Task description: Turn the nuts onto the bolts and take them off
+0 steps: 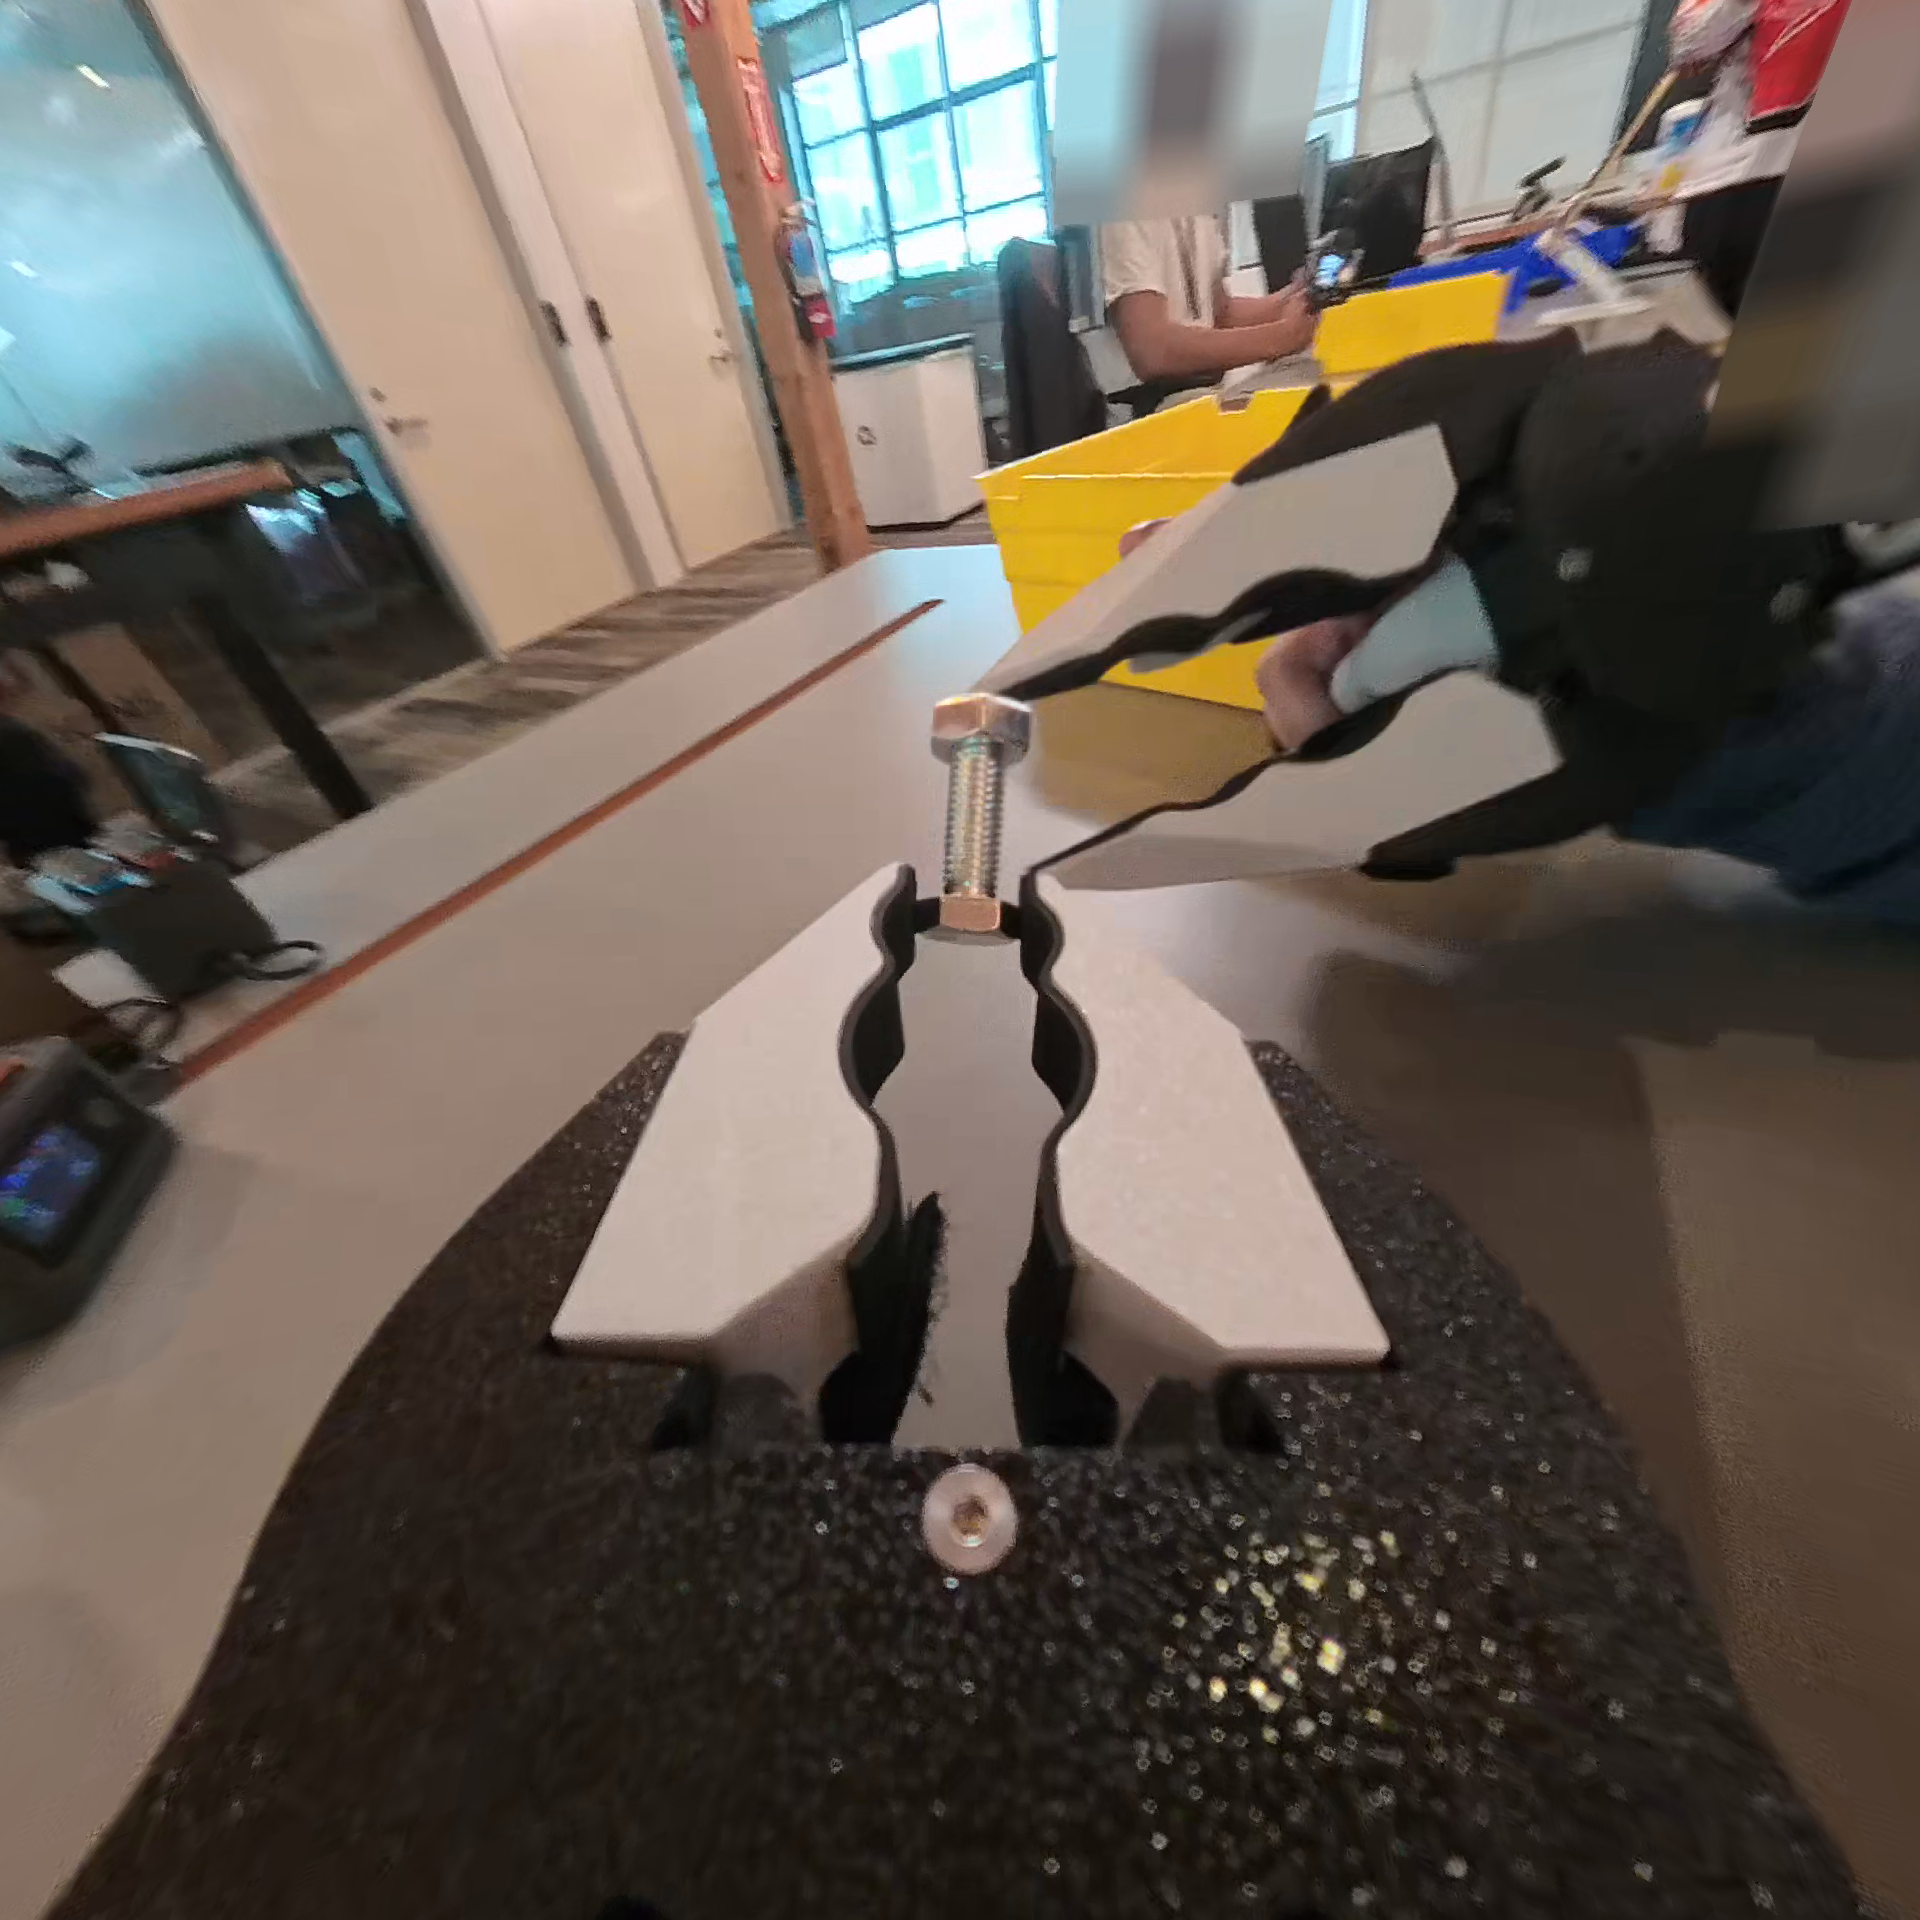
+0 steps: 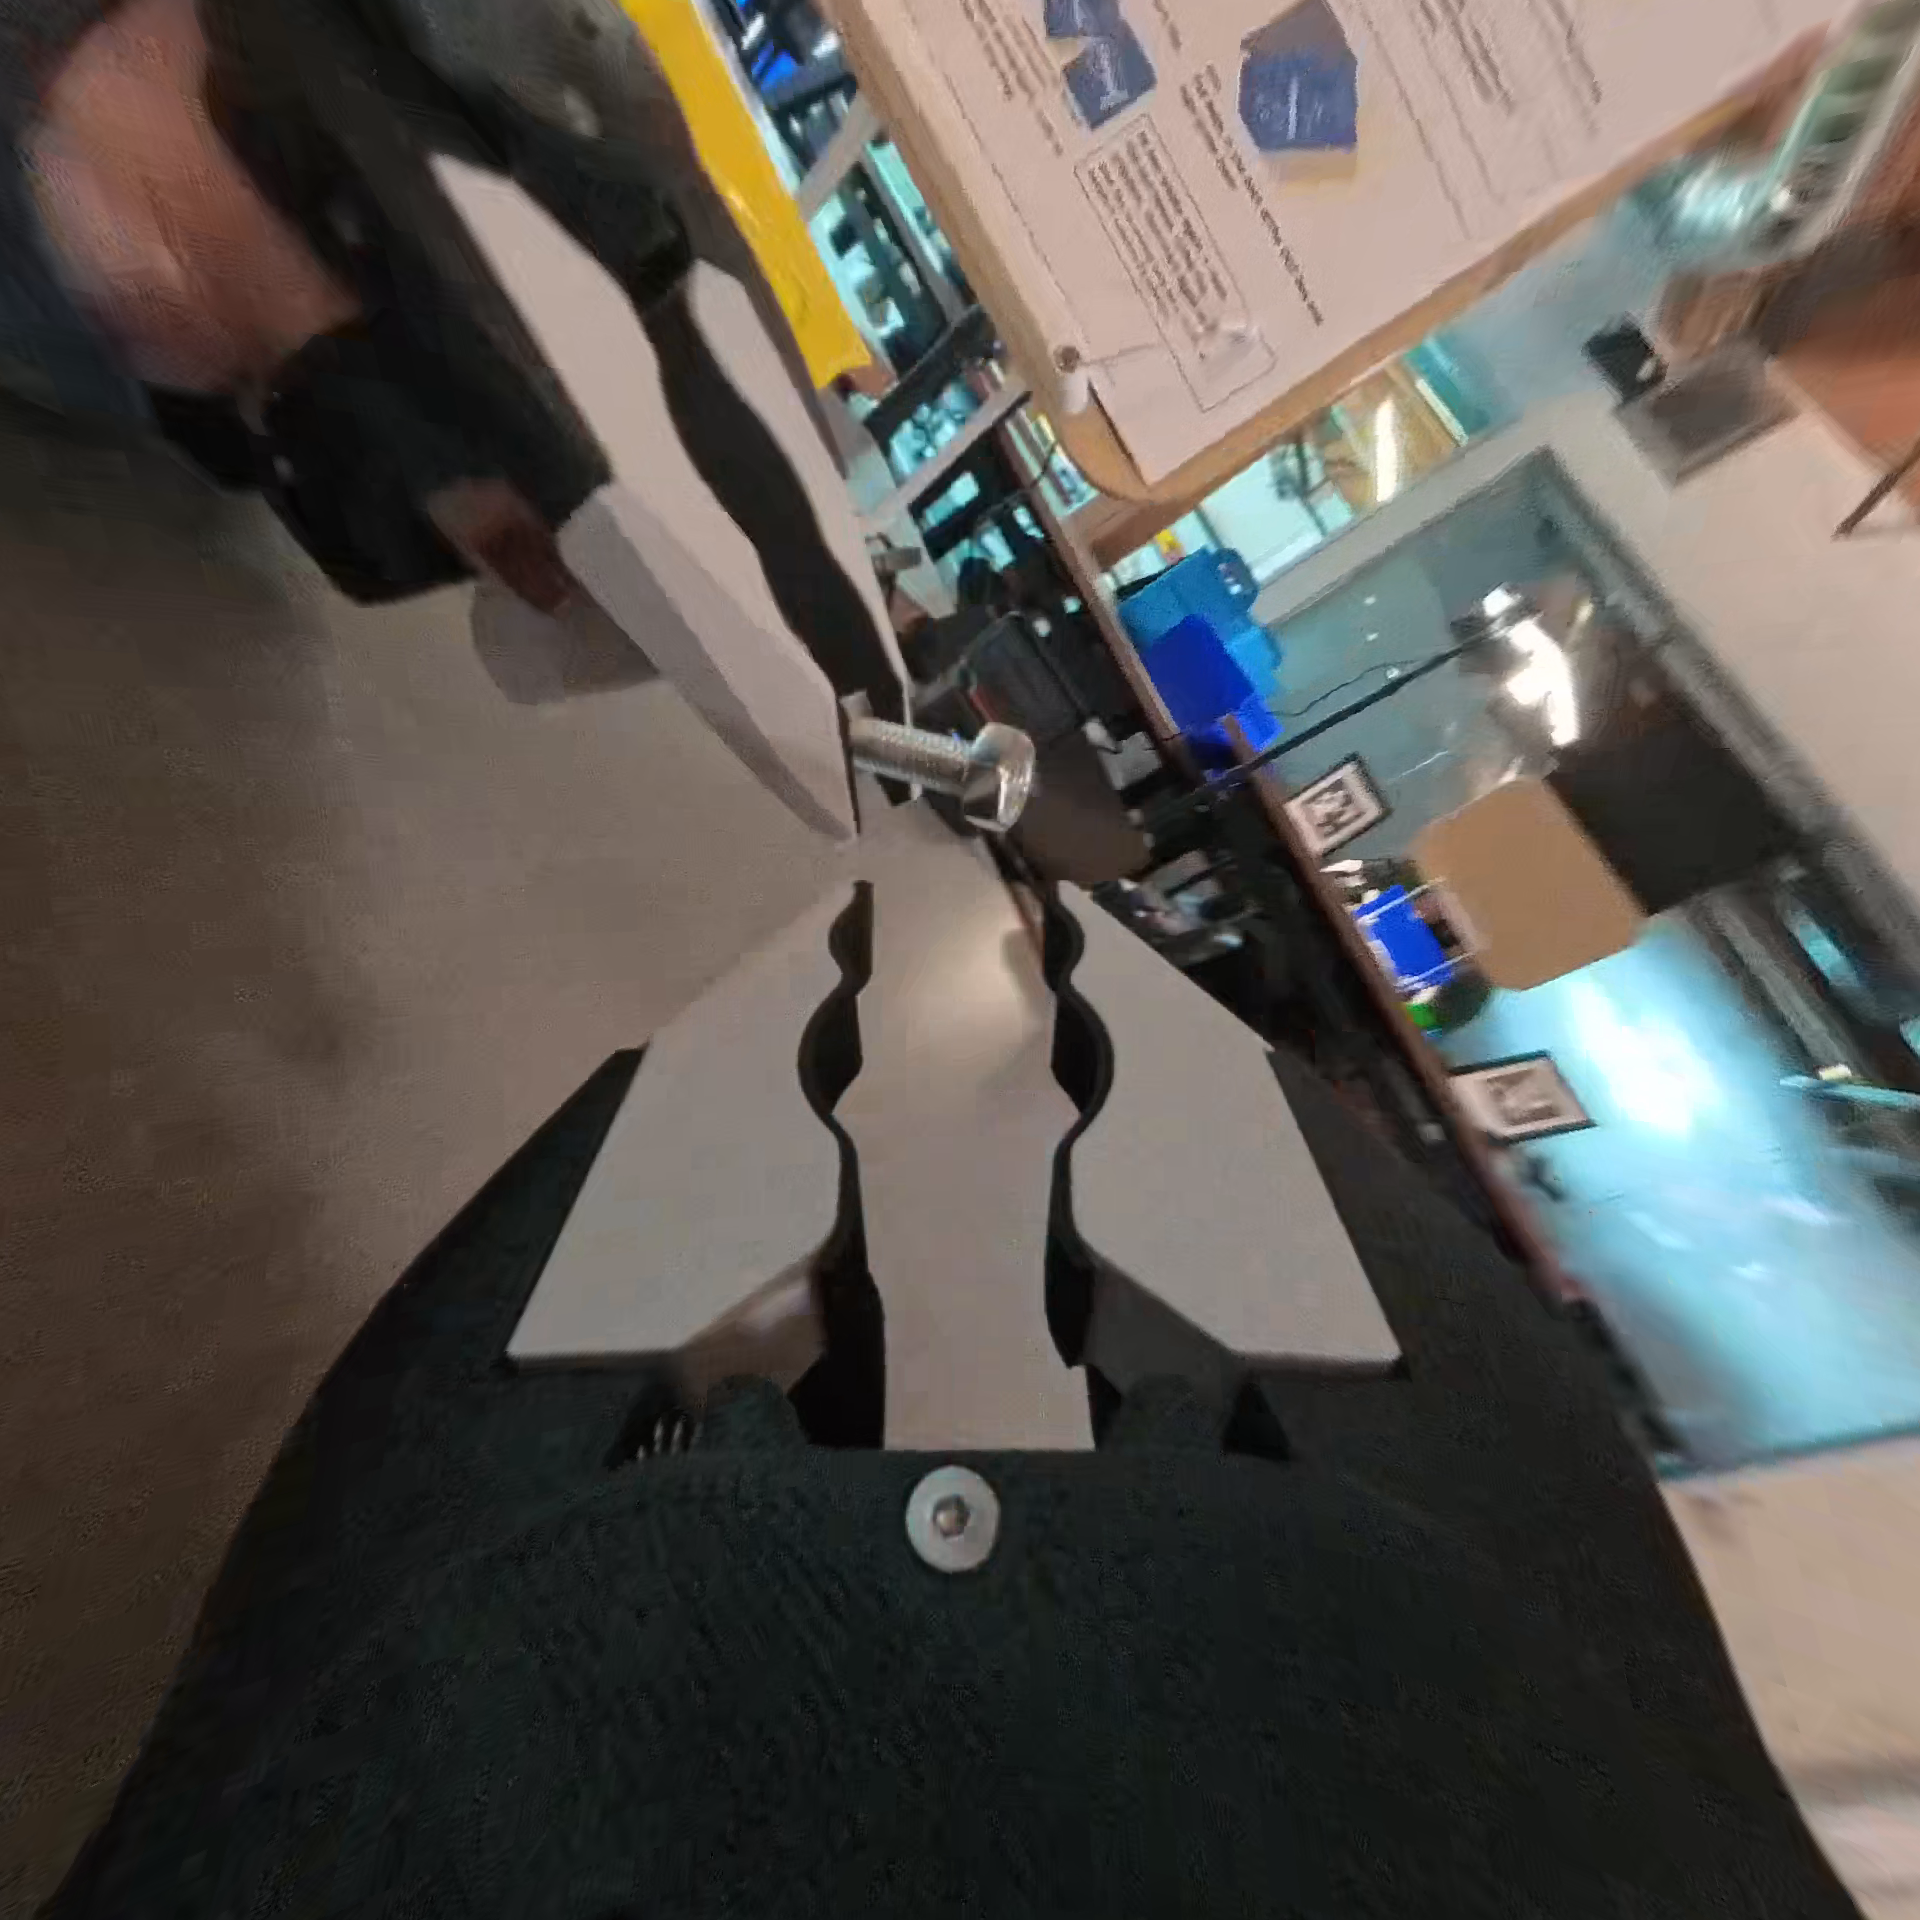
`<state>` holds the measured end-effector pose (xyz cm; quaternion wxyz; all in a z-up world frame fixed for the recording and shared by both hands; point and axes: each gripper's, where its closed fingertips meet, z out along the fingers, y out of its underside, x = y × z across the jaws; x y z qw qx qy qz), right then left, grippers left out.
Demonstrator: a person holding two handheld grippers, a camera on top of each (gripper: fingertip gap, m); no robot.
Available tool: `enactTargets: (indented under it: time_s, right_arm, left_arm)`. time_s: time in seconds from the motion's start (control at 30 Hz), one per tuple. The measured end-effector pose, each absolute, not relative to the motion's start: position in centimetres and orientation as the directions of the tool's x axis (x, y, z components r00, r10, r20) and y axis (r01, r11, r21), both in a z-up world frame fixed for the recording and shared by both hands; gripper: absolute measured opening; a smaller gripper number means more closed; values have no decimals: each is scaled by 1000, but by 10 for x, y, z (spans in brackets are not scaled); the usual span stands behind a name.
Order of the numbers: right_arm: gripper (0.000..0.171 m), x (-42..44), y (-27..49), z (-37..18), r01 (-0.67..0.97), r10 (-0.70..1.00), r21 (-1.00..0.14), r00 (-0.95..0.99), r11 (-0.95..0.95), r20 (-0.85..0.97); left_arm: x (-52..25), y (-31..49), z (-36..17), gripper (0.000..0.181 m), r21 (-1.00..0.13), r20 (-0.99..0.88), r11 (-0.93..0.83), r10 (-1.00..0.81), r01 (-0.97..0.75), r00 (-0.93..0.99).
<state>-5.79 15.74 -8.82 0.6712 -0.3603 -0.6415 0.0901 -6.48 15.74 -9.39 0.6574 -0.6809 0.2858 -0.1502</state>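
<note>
In the left wrist view my left gripper point(image 1: 969, 891) is shut on a silver hex nut point(image 1: 971, 916) at its fingertips. A zinc bolt point(image 1: 970, 816) stands upright out of the nut, hex head on top. My right gripper point(image 1: 1013, 779) reaches in from the right, open, one fingertip just above the bolt head and the other beside the lower thread. In the right wrist view my right gripper point(image 2: 961, 899) is open and empty. The bolt point(image 2: 940, 764) sticks out sideways just beyond its tips, from the left gripper point(image 2: 850, 774). The nut is mostly hidden there.
A yellow bin point(image 1: 1132, 499) stands on the grey table point(image 1: 623, 987) behind the right gripper. A brown seam point(image 1: 582, 831) runs along the table. A small screen device point(image 1: 52, 1184) sits at the left edge. A person point(image 1: 1174, 301) sits at a far desk. Blue bins point(image 2: 1195, 644) lie beyond.
</note>
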Motion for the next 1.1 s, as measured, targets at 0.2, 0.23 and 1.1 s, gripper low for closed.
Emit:
enactTargets:
  time_s: [0.2,0.23,1.1]
  right_arm:
    - [38,-63,146,-88,144,969,-961,-41,-235,-243]
    - [38,-64,143,-87,136,932,-932,-95,-335,-349]
    - [17,-75,135,-79,121,786,-797,128,592,604]
  left_arm:
    - [-84,164,-90,17,-798,-600,176,-315,-576,736]
    - [-82,163,-90,17,-751,-659,190,-278,-633,698]
    - [-58,156,-110,17,-939,-296,48,-619,-341,728]
